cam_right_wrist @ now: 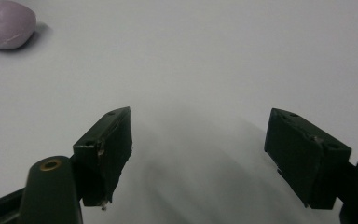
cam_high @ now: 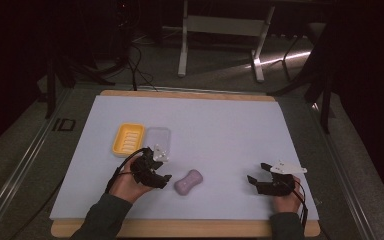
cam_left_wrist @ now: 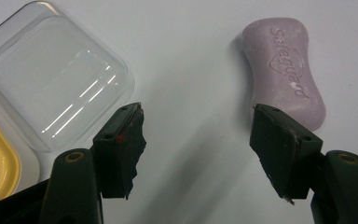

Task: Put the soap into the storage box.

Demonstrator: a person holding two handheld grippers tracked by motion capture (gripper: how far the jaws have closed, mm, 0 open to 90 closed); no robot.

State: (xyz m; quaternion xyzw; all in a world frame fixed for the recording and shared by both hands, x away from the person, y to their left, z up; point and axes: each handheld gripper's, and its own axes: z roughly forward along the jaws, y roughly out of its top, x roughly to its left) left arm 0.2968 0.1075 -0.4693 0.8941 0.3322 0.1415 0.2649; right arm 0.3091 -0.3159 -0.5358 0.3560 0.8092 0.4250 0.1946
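Soap bar, lying on the mat just right of the left gripper, whose spread jaws hold nothing, is best grasped across its narrow waist; right gripper likewise spread

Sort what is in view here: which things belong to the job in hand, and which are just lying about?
In the job:
- purple soap bar, beside the open left hand-held gripper, not held
- yellow soap dish
- clear lid, lying next to the dish

Lying about:
- white table frame on the floor beyond the table
- cables on the floor
- right hand-held gripper, open and idle
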